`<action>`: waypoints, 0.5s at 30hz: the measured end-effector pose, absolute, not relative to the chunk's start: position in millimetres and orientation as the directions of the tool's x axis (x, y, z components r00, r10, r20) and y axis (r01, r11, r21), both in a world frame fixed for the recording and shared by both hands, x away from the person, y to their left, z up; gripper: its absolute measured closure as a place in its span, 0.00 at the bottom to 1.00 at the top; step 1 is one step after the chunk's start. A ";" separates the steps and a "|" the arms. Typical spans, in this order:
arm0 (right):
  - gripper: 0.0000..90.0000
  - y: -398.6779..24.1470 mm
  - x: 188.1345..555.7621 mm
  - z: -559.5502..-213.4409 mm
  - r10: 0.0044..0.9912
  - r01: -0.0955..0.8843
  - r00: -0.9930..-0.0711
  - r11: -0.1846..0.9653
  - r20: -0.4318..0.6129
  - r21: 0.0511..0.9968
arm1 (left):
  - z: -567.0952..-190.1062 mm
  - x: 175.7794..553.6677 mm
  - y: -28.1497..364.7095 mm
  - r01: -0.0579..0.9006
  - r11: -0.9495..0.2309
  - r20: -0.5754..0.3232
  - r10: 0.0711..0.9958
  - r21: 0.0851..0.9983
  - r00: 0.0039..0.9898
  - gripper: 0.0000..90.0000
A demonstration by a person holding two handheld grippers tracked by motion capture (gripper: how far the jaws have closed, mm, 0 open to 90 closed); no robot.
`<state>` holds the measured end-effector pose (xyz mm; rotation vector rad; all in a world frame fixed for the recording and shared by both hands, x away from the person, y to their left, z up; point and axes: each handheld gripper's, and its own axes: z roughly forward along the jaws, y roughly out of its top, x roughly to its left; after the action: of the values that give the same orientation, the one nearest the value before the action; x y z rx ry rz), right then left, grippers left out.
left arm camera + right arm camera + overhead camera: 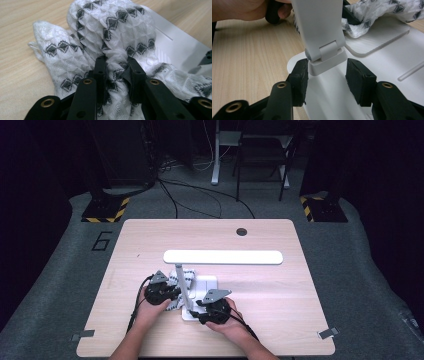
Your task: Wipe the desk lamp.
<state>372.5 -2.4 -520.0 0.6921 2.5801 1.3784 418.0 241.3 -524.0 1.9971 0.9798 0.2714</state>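
Looking down from the high view, we see a white desk lamp [189, 312] standing on the tabletop [260, 290], w/ its long light bar level over the middle and its stem rising from the near edge of the base. A white cloth [186, 279] w/ a dark diamond pattern lies partly on the base, partly on the wood left of it.

We see the left hand-held gripper [170, 293] just left of the stem, low by the base. In the left gripper view its jaws are clenched on a bunched fold of the cloth [112, 45]; the fabric is pinched tight btwn the pads, and the rest billows out ahead over the wood and onto the base [175, 47].

We see the right hand-held gripper [200, 312] at the near right of the base, the hand [227, 322] behind it. In the right gripper view its jaws stand either side of the hinge block [325, 56] at the stem's foot. The left pad [299, 80] sits at the block's edge, approx touching; the right pad stands clear of it w/ a gap. So it brackets the hinge, not clamped.

In that same view the cloth [382, 15] lies at upper right, over a raised panel on the base, and the other hand [244, 10] shows at upper left.
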 end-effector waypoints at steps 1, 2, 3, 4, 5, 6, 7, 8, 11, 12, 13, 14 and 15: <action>0.58 -2.4 372.5 -520.0 0.456 0.332 -0.885 0.476 0.094 0.815 | -523.9 416.6 242.0 0.540 -0.314 -0.173 0.722 0.781 0.670 0.81; 0.58 -2.4 372.4 -520.0 0.456 0.332 -0.885 0.476 0.094 0.815 | -524.1 415.2 241.8 0.539 -0.311 -0.173 0.723 0.783 0.669 0.81; 0.58 -2.4 372.4 -520.0 0.456 0.331 -0.885 0.476 0.093 0.815 | -524.1 414.3 242.3 0.537 -0.318 -0.171 0.718 0.782 0.674 0.81; 0.58 -2.4 372.4 -520.0 0.456 0.331 -0.885 0.476 0.093 0.815 | -524.2 413.6 242.3 0.534 -0.319 -0.172 0.715 0.783 0.678 0.81; 0.58 -2.4 372.4 -520.0 0.456 0.331 -0.885 0.476 0.094 0.815 | -523.9 412.8 242.4 0.534 -0.324 -0.169 0.713 0.781 0.680 0.81; 0.58 -2.4 372.4 -520.0 0.457 0.331 -0.884 0.475 0.093 0.815 | -523.8 411.9 242.5 0.532 -0.327 -0.168 0.711 0.781 0.683 0.81; 0.58 -2.4 372.4 -520.0 0.456 0.332 -0.885 0.476 0.094 0.815 | -523.9 410.8 242.2 0.531 -0.325 -0.167 0.711 0.782 0.682 0.81; 0.58 -2.4 372.4 -520.0 0.456 0.331 -0.885 0.475 0.094 0.815 | -523.8 410.0 242.4 0.531 -0.329 -0.167 0.709 0.781 0.685 0.81; 0.58 -2.5 372.4 -520.0 0.456 0.331 -0.885 0.476 0.093 0.815 | -522.9 407.2 242.3 0.524 -0.347 -0.156 0.702 0.778 0.695 0.81; 0.58 -2.6 372.4 -520.0 0.455 0.333 -0.885 0.476 0.095 0.814 | -522.8 406.2 242.1 0.525 -0.347 -0.159 0.699 0.777 0.698 0.81; 0.58 -2.6 372.5 -520.0 0.455 0.333 -0.885 0.476 0.096 0.814 | -522.6 405.2 242.3 0.521 -0.354 -0.152 0.697 0.776 0.701 0.81; 0.58 -2.6 372.5 -520.0 0.456 0.333 -0.885 0.476 0.096 0.814 | -522.4 404.0 242.3 0.519 -0.357 -0.150 0.695 0.776 0.703 0.81; 0.58 -2.6 372.4 -520.0 0.456 0.334 -0.885 0.476 0.097 0.814 | -522.7 402.8 242.0 0.519 -0.356 -0.151 0.695 0.778 0.703 0.81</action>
<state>372.4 -2.6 -520.0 0.6949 2.5822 1.3785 402.8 242.0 -522.7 2.0390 0.9266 0.2559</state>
